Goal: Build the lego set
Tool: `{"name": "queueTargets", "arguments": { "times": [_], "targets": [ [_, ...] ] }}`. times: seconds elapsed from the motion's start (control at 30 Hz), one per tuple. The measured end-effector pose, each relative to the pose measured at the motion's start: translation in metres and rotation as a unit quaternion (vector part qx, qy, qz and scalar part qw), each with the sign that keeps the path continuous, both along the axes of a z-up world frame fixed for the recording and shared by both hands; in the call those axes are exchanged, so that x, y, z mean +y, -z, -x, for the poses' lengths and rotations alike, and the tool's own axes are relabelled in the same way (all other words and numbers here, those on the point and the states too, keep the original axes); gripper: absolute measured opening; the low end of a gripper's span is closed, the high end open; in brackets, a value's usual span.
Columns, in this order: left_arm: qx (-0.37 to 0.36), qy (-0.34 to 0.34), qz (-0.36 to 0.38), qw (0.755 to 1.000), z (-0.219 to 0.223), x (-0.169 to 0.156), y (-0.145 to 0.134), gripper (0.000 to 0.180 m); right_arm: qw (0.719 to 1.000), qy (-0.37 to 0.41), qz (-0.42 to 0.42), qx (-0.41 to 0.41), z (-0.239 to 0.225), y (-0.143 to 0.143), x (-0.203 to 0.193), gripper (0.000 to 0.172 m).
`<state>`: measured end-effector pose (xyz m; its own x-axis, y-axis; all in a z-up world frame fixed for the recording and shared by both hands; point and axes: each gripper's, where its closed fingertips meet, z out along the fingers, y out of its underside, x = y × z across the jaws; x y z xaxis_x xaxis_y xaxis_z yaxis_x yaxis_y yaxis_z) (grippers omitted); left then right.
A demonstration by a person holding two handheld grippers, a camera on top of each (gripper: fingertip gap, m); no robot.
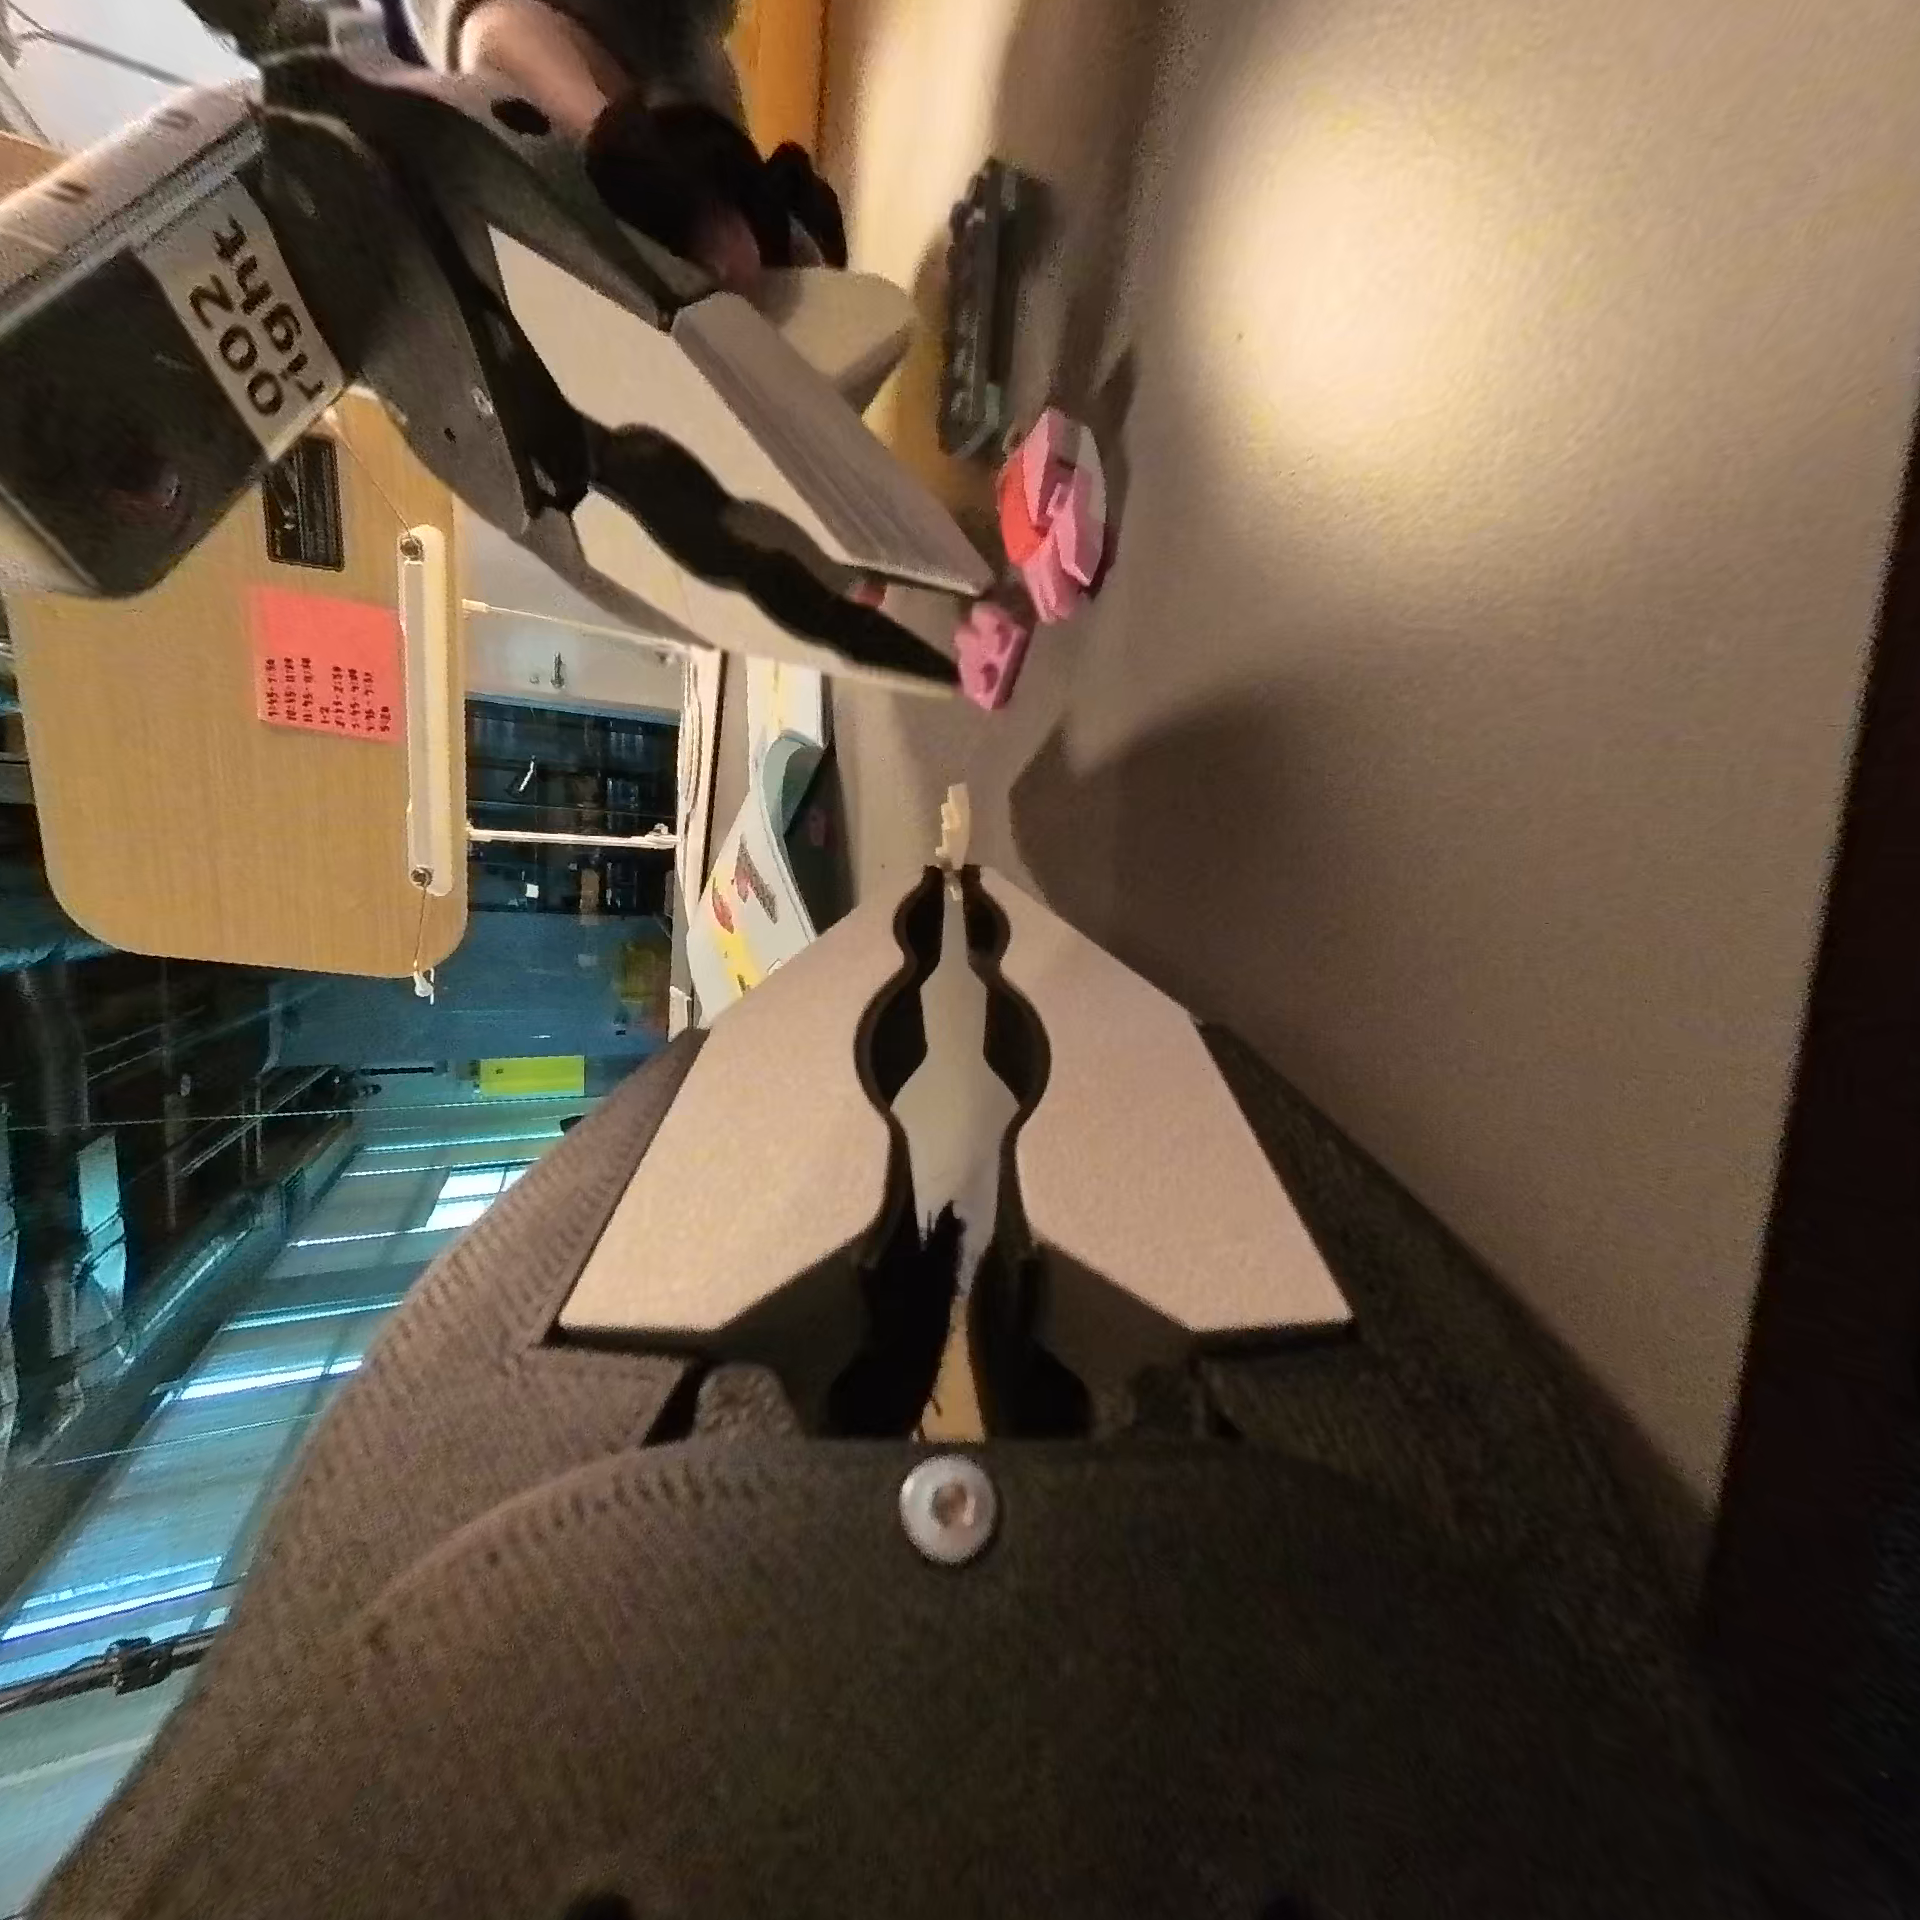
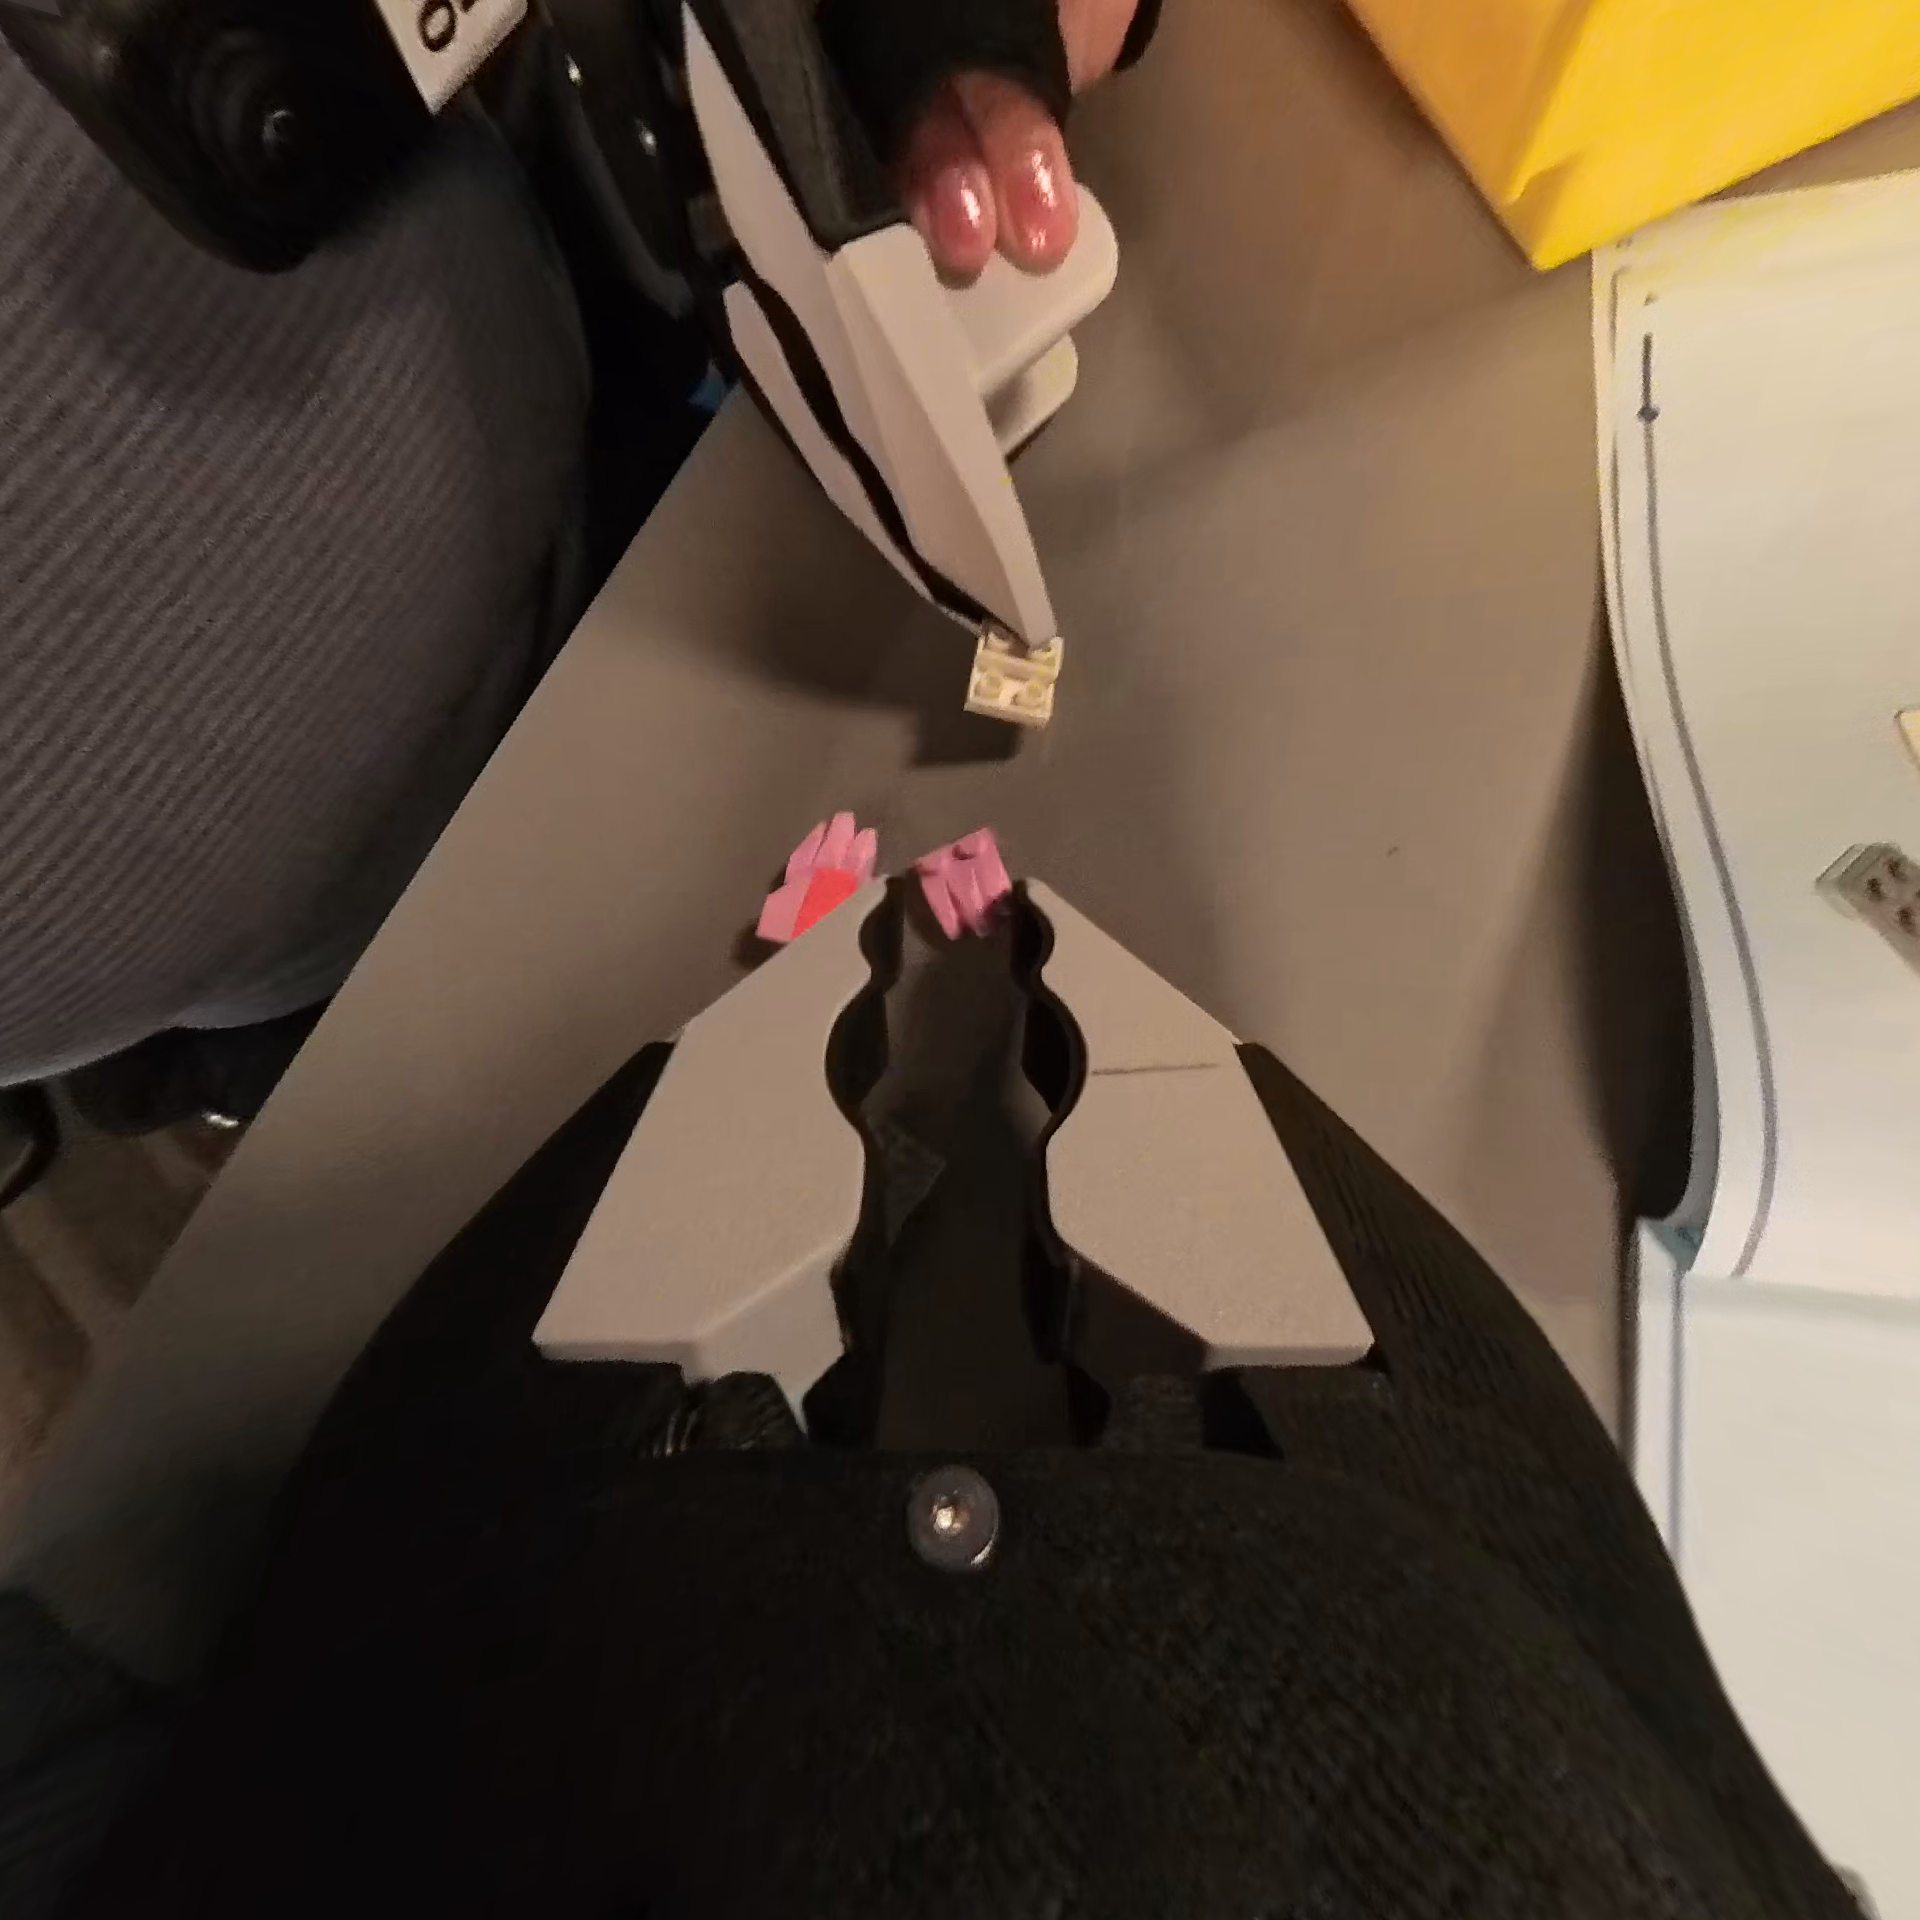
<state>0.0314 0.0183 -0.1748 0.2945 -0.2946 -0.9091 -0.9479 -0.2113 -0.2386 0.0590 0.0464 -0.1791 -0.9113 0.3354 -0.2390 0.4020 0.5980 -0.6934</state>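
Observation:
My left gripper (image 1: 951, 878) is shut on a small cream brick (image 1: 954, 826), pinched by its edge at the fingertips. The right wrist view shows this brick (image 2: 1016, 677) hanging from the left gripper (image 2: 1023, 629) above the grey table (image 2: 1299, 727), with its shadow below it. My right gripper (image 2: 951, 894) has a pink brick (image 2: 964, 881) tilted between its tips, and both pads are against it. In the left wrist view the pink brick (image 1: 994, 655) sticks out of the right gripper's tips (image 1: 966, 634). A small pile of pink and red bricks (image 2: 816, 883) lies just left of it.
The pink and red pile (image 1: 1055, 520) lies on the table beside a dark flat object (image 1: 982, 312). A yellow box (image 2: 1662, 104) and a white sheet (image 2: 1766, 727) with a grey brick (image 2: 1875, 894) lie to the right. A person's hand (image 2: 997, 197) holds the left gripper.

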Motion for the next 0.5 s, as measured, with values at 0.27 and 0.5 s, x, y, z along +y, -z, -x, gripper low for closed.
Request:
{"name": "queueTargets", "arguments": {
  "times": [0.27, 0.5],
  "targets": [
    [0.000, -0.003, 0.004, 1.000, -0.0020, -0.0025, 0.0011, 0.003, 0.999, -0.011, -0.016, 0.045, -0.0018, 0.0017, -0.0018, 0.019],
    [0.003, -0.002, 0.005, 1.000, -0.0039, -0.0038, 0.0013, 0.003, 0.998, -0.013, -0.032, 0.057, -0.0045, 0.0030, -0.0033, 0.014]
  ]
}}
